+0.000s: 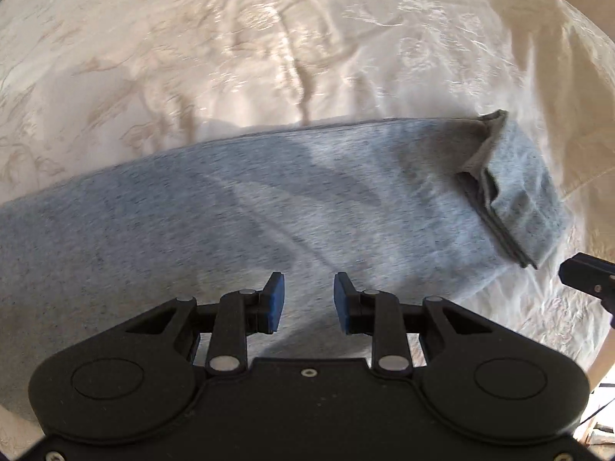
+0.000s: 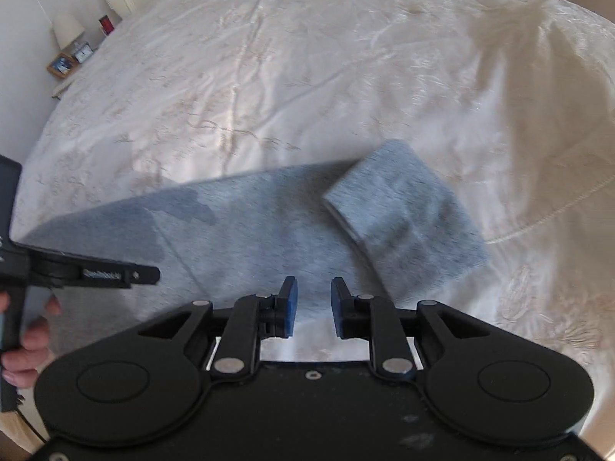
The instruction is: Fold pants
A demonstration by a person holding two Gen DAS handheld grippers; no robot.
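Grey marl sweatpants (image 1: 269, 207) lie flat in a long band across a cream embroidered bedspread (image 1: 269, 38), running from the near left out to the right, legs stacked one on the other. At the left the fabric is broad and smooth, spreading under the left tongs (image 1: 309, 299), whose blue pads stand partly apart with nothing between them, hanging just above the cloth. In the right wrist view that same tool juts in from the left edge, a hand (image 2: 30, 342) wrapped round its grip. Toward the right the band narrows to the cuff end (image 1: 515, 199), which is already turned back onto the legs in a short flap with its hem layers showing along the edge. Right tongs (image 2: 314, 305) hover over the near edge of the pants just left of that flap, likewise partly open and holding nothing. Far left in that view, a bedside table carries a lamp (image 2: 67, 30) and a small clock.

Judging by the look, this is soft, light jersey: limp, prone to sagging and sliding on the sheeny cover, not fragile. A pinch through all layers at the two corners of the folded end, near and far, should carry it over evenly; gripping one layer alone would likely peel the stack apart.
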